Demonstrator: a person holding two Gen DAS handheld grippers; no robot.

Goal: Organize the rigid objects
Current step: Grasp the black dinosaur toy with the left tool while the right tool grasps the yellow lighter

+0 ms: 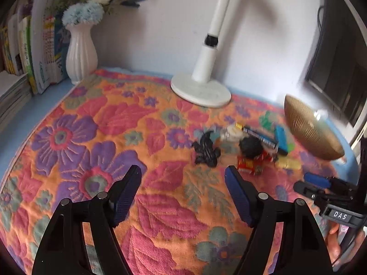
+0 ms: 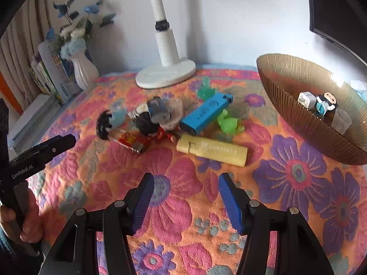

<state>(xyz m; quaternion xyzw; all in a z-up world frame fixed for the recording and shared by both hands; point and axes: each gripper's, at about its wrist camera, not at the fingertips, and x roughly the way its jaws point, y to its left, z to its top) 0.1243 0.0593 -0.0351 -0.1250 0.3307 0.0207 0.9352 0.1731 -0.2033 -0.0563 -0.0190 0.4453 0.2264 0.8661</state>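
Blue-padded, both the left hand-held gripper point(image 1: 183, 192) and right hand-held gripper point(image 2: 184, 200) gape empty — toys point(image 2: 160, 119) await the gold bowl point(image 2: 298, 137).

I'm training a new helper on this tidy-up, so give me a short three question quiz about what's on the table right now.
1. True or false: the gold bowl is empty.
2. Which lies nearest the right gripper? A) yellow case B) white vase C) lamp base
3. Fill in: both grippers' jaws hold ____.

Key:
1. False; a small figure and a white block sit inside.
2. A.
3. Nothing; the left gripper and the right are open over the flowered cloth.
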